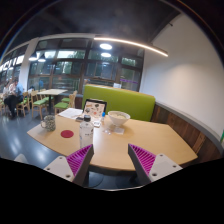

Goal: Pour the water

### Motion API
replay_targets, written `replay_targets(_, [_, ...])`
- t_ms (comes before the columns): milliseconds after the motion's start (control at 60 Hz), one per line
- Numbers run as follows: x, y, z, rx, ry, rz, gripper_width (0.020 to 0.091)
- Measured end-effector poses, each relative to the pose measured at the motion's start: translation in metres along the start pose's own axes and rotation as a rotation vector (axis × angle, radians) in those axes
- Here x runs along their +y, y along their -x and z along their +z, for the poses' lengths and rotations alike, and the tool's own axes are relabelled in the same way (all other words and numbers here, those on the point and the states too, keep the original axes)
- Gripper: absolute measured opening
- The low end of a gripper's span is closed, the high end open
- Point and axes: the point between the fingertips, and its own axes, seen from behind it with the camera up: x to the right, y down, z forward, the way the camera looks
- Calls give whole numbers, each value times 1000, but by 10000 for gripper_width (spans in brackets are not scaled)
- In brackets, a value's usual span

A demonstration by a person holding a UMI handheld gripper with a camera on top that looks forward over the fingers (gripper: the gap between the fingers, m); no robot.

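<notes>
Claw [110, 160] wide open, holding nothing, hanging over near edge of desk [150, 140]. Bottle [96, 119] stands far-centre w/ glass [86, 131] just in front; bowl [118, 120] to the right. Pour not yet begun, by the look: approach, grab, tip all left.

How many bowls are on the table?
1. The white bowl sits on the far side of the table, in front of the green bench, beyond the open gripper. Others may be hidden.
</notes>
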Motion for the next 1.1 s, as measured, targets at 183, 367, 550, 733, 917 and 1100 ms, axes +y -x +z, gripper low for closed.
replay_targets(183, [9,-7,1,-9,3,46,795])
replay_targets(367, [14,9,12,-37,-20,102,795])
replay_targets(550, [37,60,52,-95,17,150,800])
replay_targets(733, [52,116,117,-132,49,188,795])
replay_targets(917, [54,127,186,-36,48,173,799])
replay_targets(1100, [31,122,233,53,-35,159,638])
